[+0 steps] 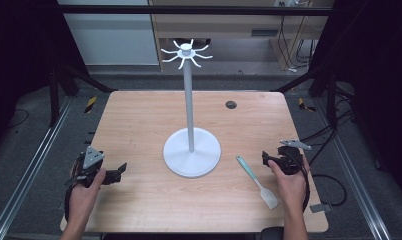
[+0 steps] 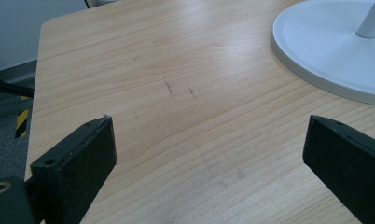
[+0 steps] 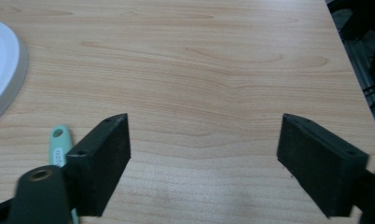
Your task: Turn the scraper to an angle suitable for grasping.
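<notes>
Near the right edge of the table (image 1: 139,115), toward the front, a spatula (image 1: 257,182) lies flat. Its blue-green handle points to the stand (image 1: 191,150) in the middle, and its white blade points to the front edge. The right gripper (image 1: 267,158) sits just beside it, on the side nearer the right edge. Its jaws stand wide and hold nothing. In the right gripper view the handle end (image 3: 59,144), with its hole, peeks out past one jaw, so the spatula is not between the jaws yet.

The left gripper (image 1: 120,170) rests near the front left corner. Its jaws are wide and empty too, with only bare wood between them.

The step in hand looks like picking up the spatula, most likely to hang it on the hooks (image 1: 186,53) at the top of the stand. To do this well, the right gripper should slide over until the handle lies between its jaws. It should grab the handle in the middle, not at the very tip, so the hole stays free for a hook. It should go low, because the spatula is thin and flat. Then it should squeeze gently and lift straight up, staying away from the stand's wide base.
</notes>
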{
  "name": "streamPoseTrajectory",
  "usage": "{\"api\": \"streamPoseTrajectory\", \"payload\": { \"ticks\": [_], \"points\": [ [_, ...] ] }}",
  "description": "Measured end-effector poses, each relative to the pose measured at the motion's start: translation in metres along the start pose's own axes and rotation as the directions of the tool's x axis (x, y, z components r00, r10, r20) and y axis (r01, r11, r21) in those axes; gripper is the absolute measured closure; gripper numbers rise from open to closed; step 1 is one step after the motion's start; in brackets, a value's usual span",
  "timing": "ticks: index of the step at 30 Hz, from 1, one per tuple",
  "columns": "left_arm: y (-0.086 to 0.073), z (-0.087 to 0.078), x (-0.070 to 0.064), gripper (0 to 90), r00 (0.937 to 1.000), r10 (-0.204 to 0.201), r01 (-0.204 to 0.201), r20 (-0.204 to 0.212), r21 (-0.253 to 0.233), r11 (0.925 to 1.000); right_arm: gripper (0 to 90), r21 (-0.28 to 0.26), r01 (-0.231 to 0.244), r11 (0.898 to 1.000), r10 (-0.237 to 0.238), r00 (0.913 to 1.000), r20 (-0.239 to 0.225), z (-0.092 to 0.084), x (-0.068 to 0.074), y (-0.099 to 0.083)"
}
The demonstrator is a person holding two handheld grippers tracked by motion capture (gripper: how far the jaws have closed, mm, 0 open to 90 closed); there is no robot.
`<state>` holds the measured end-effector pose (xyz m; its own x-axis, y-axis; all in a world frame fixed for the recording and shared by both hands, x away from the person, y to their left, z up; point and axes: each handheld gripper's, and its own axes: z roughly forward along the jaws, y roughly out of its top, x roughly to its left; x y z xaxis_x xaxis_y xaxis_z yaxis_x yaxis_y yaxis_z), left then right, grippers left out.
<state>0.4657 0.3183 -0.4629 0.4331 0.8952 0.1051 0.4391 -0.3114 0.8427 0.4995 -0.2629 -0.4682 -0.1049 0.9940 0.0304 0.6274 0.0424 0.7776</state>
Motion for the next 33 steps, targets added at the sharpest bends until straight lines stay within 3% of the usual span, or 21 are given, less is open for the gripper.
{"api": "streamPoseTrajectory", "payload": {
  "ticks": [9, 10, 12, 14, 18, 20, 21, 23, 33],
  "points": [
    [-0.001, -0.002, 0.001, 2.3, 1.0, 0.006, -0.006, -0.007, 0.004, 1.0, 47.7, 0.023, 0.096, 0.995, -0.096, 0.9954, -0.001, 0.002, 0.019, 0.006],
    [-0.001, -0.002, 0.002, 2.3, 1.0, 0.004, -0.004, -0.007, 0.003, 1.0, 53.4, 0.025, 0.123, 0.992, -0.123, 0.9924, -0.011, 0.003, 0.025, 0.008],
    [0.0, -0.001, 0.002, 2.3, 1.0, 0.002, -0.002, -0.008, 0.005, 1.0, 57.4, 0.027, 0.126, 0.992, -0.126, 0.9919, -0.018, 0.003, 0.027, 0.008],
    [0.0, 0.0, 0.002, 2.3, 1.0, 0.001, -0.001, -0.009, 0.004, 1.0, 70.2, 0.036, 0.168, 0.985, -0.167, 0.9852, -0.04, 0.004, 0.036, 0.009],
    [0.0, 0.001, 0.002, 2.3, 1.0, 0.006, -0.006, -0.006, 0.008, 1.0, 80.6, 0.032, 0.202, 0.979, -0.199, 0.9765, -0.084, 0.004, 0.047, 0.008],
    [0.0, 0.001, 0.001, 2.3, 1.0, 0.008, -0.008, -0.006, 0.008, 0.9999, 82.4, 0.035, 0.21, 0.977, -0.206, 0.9738, -0.097, 0.004, 0.05, 0.008],
    [0.001, 0.001, 0.001, 2.4, 1.0, 0.008, -0.008, -0.005, 0.007, 0.9999, 85.0, 0.049, 0.235, 0.971, -0.228, 0.9665, -0.117, 0.006, 0.055, 0.007],
    [0.001, 0.002, 0.001, 2.4, 1.0, -0.001, 0.001, 0.007, 0.003, 1.0, 87.2, 0.058, 0.246, 0.967, -0.238, 0.9629, -0.128, 0.009, 0.057, 0.006],
    [0.001, 0.005, -0.003, 2.9, 0.9999, 0.011, -0.011, 0.01, 0.009, 0.9999, 88.8, 0.124, 0.274, 0.954, -0.251, 0.9527, -0.171, 0.026, 0.063, 0.002]
  ]
}}
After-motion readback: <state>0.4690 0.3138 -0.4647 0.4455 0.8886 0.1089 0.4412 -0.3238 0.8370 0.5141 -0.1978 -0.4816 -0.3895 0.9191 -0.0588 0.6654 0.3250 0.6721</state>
